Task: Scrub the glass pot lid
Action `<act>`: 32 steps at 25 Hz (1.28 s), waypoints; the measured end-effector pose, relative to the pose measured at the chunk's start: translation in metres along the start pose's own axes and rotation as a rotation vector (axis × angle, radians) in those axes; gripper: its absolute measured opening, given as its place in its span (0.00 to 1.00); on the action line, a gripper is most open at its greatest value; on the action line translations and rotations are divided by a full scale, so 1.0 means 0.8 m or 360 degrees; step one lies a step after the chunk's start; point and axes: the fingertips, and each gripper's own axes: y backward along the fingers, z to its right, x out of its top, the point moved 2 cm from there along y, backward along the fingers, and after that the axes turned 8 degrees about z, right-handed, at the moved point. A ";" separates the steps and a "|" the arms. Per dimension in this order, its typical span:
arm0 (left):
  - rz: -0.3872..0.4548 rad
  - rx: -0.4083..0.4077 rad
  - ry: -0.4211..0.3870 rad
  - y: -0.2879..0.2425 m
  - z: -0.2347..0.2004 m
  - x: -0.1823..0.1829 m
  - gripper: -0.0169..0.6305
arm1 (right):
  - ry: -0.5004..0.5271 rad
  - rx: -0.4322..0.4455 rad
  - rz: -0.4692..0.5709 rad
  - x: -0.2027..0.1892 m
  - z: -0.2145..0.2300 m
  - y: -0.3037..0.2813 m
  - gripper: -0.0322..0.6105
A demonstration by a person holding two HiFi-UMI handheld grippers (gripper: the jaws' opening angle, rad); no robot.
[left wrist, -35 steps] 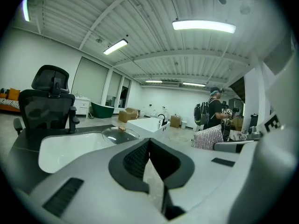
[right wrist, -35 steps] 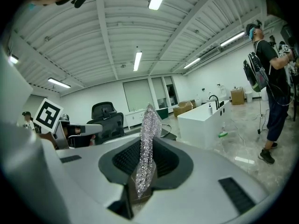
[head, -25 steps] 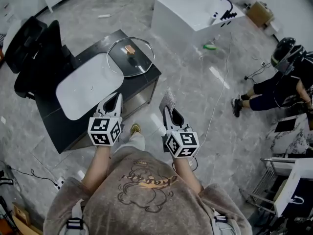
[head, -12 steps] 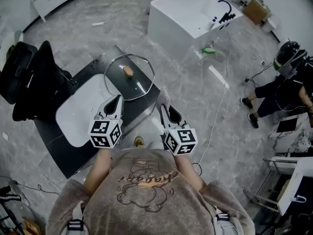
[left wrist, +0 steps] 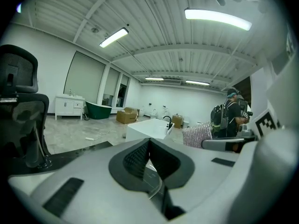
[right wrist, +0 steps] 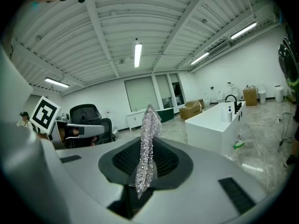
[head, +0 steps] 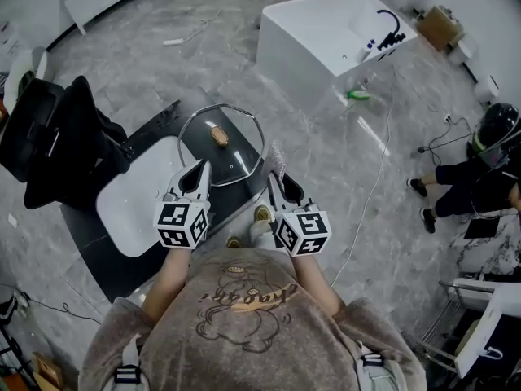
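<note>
The glass pot lid [head: 236, 157], metal-rimmed with a brown knob [head: 219, 135], lies flat on the black counter [head: 102, 255] beside a white basin [head: 138, 202]. My left gripper [head: 199, 169] hovers at the lid's near-left rim, jaws shut with nothing between them [left wrist: 148, 143]. My right gripper [head: 276, 183] is held just right of the lid, past the counter's edge, shut on a silvery scrubbing cloth [head: 278, 161]. In the right gripper view the cloth [right wrist: 147, 139] stands upright out of the closed jaws [right wrist: 145, 164].
A black office chair [head: 57, 133] stands left of the counter. A white bathtub with a black tap [head: 326, 31] sits beyond, a green bottle [head: 356, 95] and a cable [head: 370, 177] on the floor near it. A person [head: 476, 182] sits at the far right.
The person has stepped closer to the counter, so both grippers now sit nearer the lid. Both stay shut, the right still holding the cloth.
</note>
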 end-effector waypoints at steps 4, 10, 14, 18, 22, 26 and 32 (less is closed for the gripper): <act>0.0007 0.0021 0.0046 -0.012 -0.001 0.003 0.05 | 0.0020 0.0089 -0.0016 0.008 0.006 -0.023 0.18; -0.0018 0.0097 -0.0003 -0.035 -0.015 0.007 0.05 | 0.0005 0.0180 -0.0030 0.016 0.018 -0.065 0.18; -0.0027 0.0169 0.0018 -0.053 -0.025 0.006 0.06 | -0.0009 0.0262 -0.0069 0.015 0.027 -0.093 0.18; 0.0020 0.0289 0.0070 -0.076 -0.034 0.013 0.40 | -0.0002 0.0336 -0.0093 0.023 0.045 -0.119 0.18; 0.0027 0.0399 0.0073 -0.094 -0.039 0.018 0.41 | 0.0006 0.0401 -0.0122 0.031 0.064 -0.140 0.18; -0.0008 0.0464 0.0086 -0.107 -0.042 0.019 0.41 | 0.0030 0.0448 -0.0152 0.035 0.076 -0.156 0.18; -0.0130 0.0516 0.0128 -0.112 -0.057 0.004 0.41 | 0.0026 0.0450 -0.0173 0.032 0.071 -0.177 0.18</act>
